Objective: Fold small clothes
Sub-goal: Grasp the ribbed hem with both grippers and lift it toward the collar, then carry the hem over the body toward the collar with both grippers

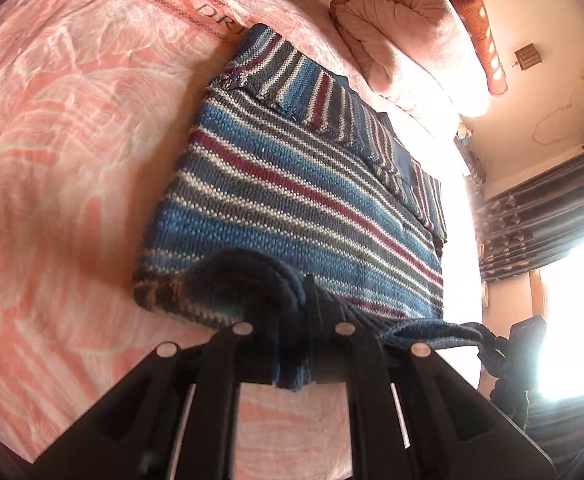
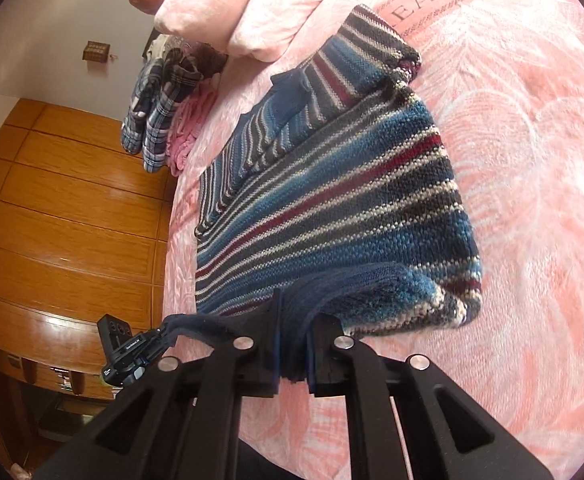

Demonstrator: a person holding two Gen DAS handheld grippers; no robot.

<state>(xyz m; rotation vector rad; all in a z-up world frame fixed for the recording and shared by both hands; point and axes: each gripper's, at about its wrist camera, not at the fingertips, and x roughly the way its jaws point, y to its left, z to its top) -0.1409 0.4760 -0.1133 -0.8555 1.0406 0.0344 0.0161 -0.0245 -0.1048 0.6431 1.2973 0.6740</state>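
Bedspread (image 1: 71,128) reads "SWEET DR…", "…EAM"

In the left wrist view the sweater (image 1: 292,184) is lying mid-frame on the bed (image 1: 51,160), its near hem sitting between the left gripper (image 1: 292,344) at the bottom. Pillows (image 1: 404,40) are lying upper right. In the right wrist view, clothes (image 2: 159,96) are hanging upper left.

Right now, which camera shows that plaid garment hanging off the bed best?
The right wrist view. There the plaid garment drapes in full over the bed's edge, beside the pink pillow, beyond the striped knit sweater. The left wrist view shows at most a dark scrap at its top edge; I cannot tell if that is it.
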